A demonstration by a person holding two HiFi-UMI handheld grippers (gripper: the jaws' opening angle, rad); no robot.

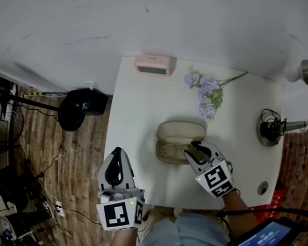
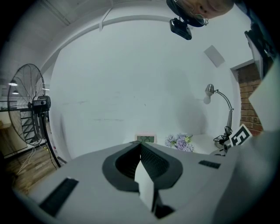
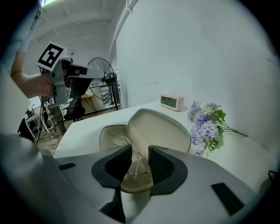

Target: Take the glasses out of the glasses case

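A beige glasses case (image 1: 178, 132) lies open in the middle of the white table (image 1: 137, 110), its lid (image 3: 154, 126) raised toward the wall. Thin wire-framed glasses (image 3: 119, 139) rest in its tray. My right gripper (image 1: 194, 149) dips into the near right end of the case. Its jaws stand apart with part of the wire frame between them, and the pads do not press on it (image 3: 140, 151). My left gripper (image 1: 116, 153) hangs off the table's left edge above the floor, jaws together and empty (image 2: 140, 145).
A pink alarm clock (image 1: 152, 65) stands at the table's far edge. Purple flowers (image 1: 207, 92) lie right of the case. A desk lamp's base with a coiled cord (image 1: 271, 128) sits at the right. A black fan (image 1: 82, 106) stands on the wooden floor to the left.
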